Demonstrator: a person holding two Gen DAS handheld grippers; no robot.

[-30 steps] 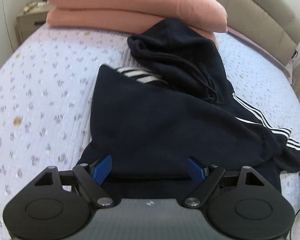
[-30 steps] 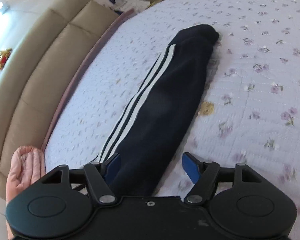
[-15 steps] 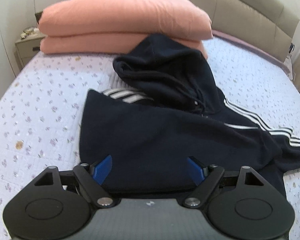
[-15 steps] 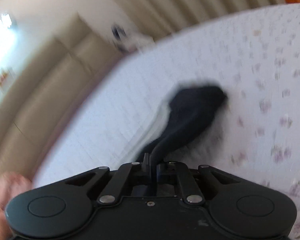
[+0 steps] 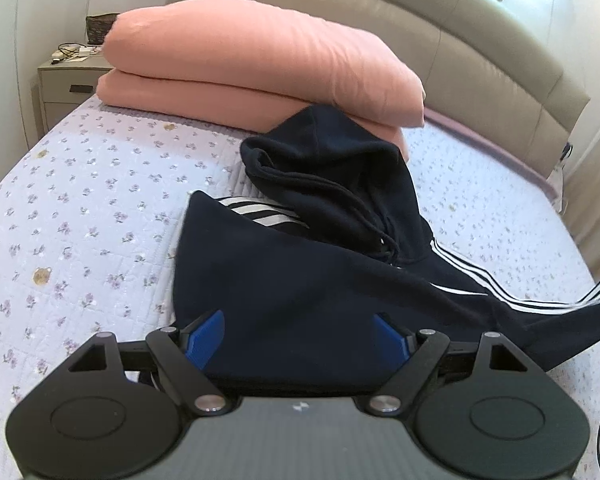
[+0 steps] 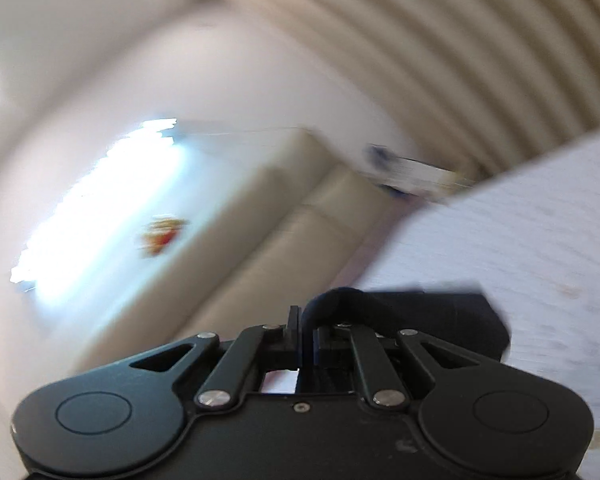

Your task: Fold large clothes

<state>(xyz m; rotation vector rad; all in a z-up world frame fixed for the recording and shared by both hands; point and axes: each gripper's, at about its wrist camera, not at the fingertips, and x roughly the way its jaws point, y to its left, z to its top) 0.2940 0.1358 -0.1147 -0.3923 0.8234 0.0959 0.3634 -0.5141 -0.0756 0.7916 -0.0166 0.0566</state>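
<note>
A dark navy hoodie (image 5: 300, 288) with white sleeve stripes lies on the bed, its hood (image 5: 332, 168) up against the pink pillows. One sleeve (image 5: 572, 304) is lifted off the bed at the right edge. My left gripper (image 5: 300, 336) is open, its blue pads either side of the hoodie's near hem, holding nothing. My right gripper (image 6: 306, 328) is shut on the hoodie sleeve (image 6: 420, 312), which drapes dark over its fingers; that view is motion blurred and tilted up toward the headboard and curtain.
Two stacked pink pillows (image 5: 260, 68) lie at the head of the bed before a beige padded headboard (image 5: 460, 40). A nightstand (image 5: 64, 80) stands at the far left. The floral lilac bedspread (image 5: 80, 220) spreads left and right of the hoodie.
My right gripper closed on the sleeve and lifted it, swinging its view up from the bed to the wall. The left gripper pulled back and tilted up, staying open.
</note>
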